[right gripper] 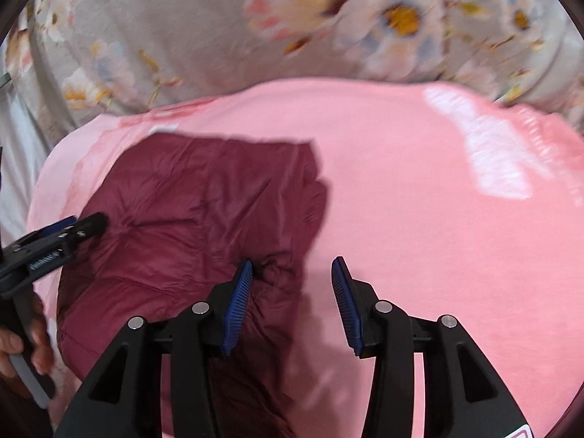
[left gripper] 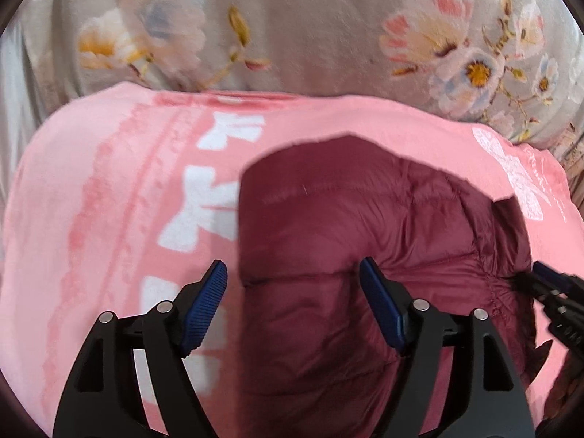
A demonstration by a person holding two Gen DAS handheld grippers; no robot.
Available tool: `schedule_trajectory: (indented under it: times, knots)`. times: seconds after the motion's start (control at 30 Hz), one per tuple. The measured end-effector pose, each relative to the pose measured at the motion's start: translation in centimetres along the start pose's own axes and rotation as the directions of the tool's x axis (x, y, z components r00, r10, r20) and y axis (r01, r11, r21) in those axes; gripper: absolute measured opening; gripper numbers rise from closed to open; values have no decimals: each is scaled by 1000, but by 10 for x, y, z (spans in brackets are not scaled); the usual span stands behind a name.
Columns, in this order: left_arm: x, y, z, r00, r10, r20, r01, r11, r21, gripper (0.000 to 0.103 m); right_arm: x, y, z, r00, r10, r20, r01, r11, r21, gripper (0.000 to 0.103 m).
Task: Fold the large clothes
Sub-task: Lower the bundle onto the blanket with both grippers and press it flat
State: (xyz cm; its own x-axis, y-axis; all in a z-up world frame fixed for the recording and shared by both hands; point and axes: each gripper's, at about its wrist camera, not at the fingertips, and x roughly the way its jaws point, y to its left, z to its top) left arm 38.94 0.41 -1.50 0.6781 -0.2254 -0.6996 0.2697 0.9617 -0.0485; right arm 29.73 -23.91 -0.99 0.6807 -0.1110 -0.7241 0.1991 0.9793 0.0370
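Observation:
A maroon quilted jacket (left gripper: 328, 219) lies bunched in a rough folded heap on a pink blanket (left gripper: 109, 200). My left gripper (left gripper: 292, 266) hovers over the jacket's left edge, jaws wide apart, pads pressing nothing. In the right wrist view the same jacket (right gripper: 200, 211) fills the left half. My right gripper (right gripper: 293, 262) stands open over its right edge, its left fingertip close to a dark fold. The right gripper's tip (left gripper: 547, 281) shows at the far right of the left wrist view. The left gripper's tip (right gripper: 73, 230) shows over the jacket's left side.
The pink blanket (right gripper: 419, 200) has white printed shapes and spreads wide to the right of the jacket. Behind it lies grey bedding with a flower print (left gripper: 328, 29). A person's hand (right gripper: 22, 346) grips the left tool's handle at the lower left.

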Motion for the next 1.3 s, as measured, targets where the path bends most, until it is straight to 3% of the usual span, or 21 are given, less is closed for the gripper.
schedule_trajectory:
  times: [0.1,0.23,0.33,0.47,0.57,1.3]
  knots:
    - [-10,-4,20,1000,21,19,-21,1000,-13,74,-15,10,23,999,12,46,-10,999,-32,41]
    - [-5,-16,47,999,41,11,-41,999,-31,83,0,37,50,998,36,47,-31,996,-87,14]
    - [16,-26,54,996,86,-22,-86,996,-18,83,29,49,58,1000,15,-3,-15,995,-96,4]
    - [51,-31,48,990,106,-88,-109,994,-22,83,71,48,49,996,-44,-76,39,997,-63,4]
    - [66,-31,41,990,95,-108,-99,994,-33,84,86,42,39,995,-44,-94,40,998,-39,2]
    - [96,-40,26,988,142,-66,-143,989,-23,98,103,39,21,998,-24,-52,23,999,-29,1]
